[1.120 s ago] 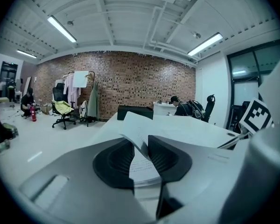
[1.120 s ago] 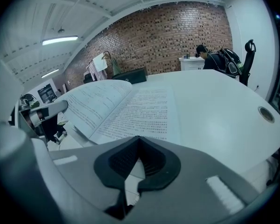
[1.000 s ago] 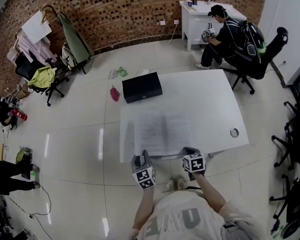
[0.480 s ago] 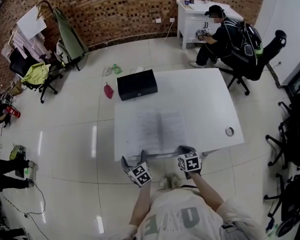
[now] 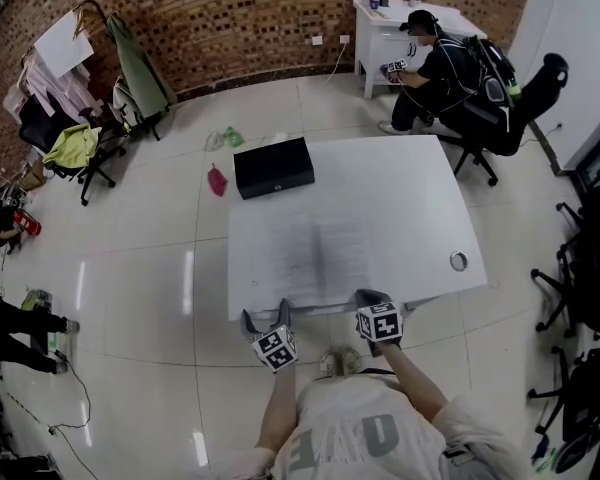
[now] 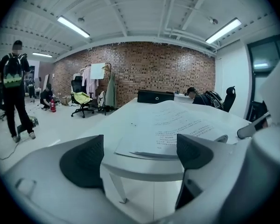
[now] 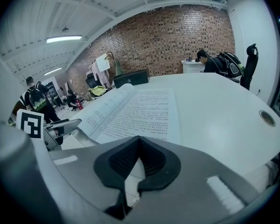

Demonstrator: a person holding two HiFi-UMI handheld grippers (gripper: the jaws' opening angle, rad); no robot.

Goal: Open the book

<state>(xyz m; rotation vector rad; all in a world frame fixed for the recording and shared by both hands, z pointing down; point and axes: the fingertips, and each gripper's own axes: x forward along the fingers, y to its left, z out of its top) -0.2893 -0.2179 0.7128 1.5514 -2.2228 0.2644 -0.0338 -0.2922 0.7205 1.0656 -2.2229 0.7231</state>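
The book lies open and flat on the white table, toward the table's near edge and a little left of its middle, with both printed pages facing up. In the right gripper view the left-hand leaves rise in a thick curve from the spine, while the right page lies level on the table. My left claw hangs just off the table's near edge, below the book's left corner. Its jaws are spreading wide, and nothing sits between the dark pads. Through the gap I see only the table's rim and the front edge of the book's pages beyond it. My right claw is at the table's near edge by the book's right corner. Its jaws are pressed together with nothing in them, and I cannot tell whether its tip touches the table. A black case sits at the table's far left corner, and a round grommet is set near the table's right edge. A person sits beyond the table's far right corner.
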